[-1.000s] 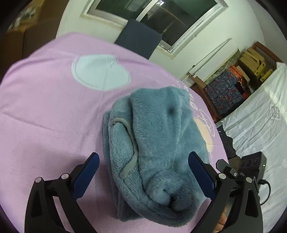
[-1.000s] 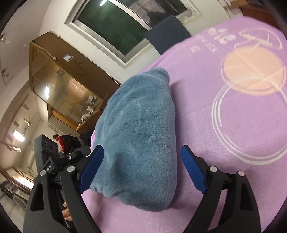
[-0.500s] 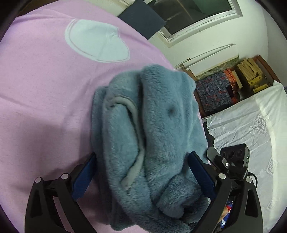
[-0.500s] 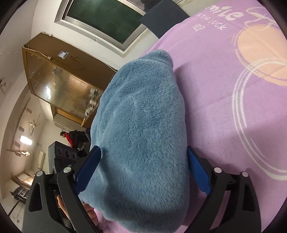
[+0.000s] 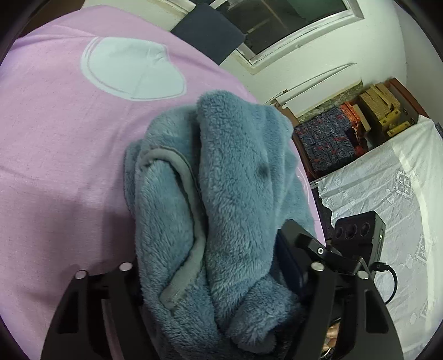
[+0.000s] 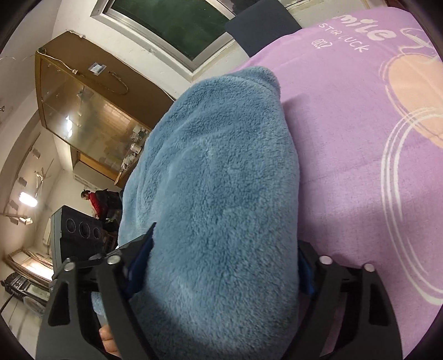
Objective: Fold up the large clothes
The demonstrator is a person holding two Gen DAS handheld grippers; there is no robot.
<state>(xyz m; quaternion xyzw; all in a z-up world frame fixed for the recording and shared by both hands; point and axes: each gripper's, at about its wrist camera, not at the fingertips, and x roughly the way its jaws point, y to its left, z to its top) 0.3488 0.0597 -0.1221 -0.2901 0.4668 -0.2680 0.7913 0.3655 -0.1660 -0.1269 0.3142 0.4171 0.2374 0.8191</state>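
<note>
here, both tools close in on one bundle.
scene: a folded blue fleece garment lies on a pink bedspread, near the bed's edge on the side facing a white-covered surface.
left gripper: fingers set apart on either side of the bundle's near end, pressed into the pile; they look clamped on it, though the left pad is buried in fleece.
right gripper: jaws likewise straddle the fleece, blue pads sunk against its flanks, seemingly gripping.
key relation: the bundle's long axis runs straight out from each pair of fingers, away from the cameras toward the window; each tool seems to hold the same near end, so neither hand is clearly nearer. any lift or last fold likely swings the far end.
left wrist view only: layered edges and a grey trim band curling through the folds, plus the other tool's black housing just beside the garment.
right wrist view only: a smooth, unbroken outer face of fleece, printed lettering on the spread, a glass-fronted cabinet.
progress, judged: folding looks close to finished.
</note>
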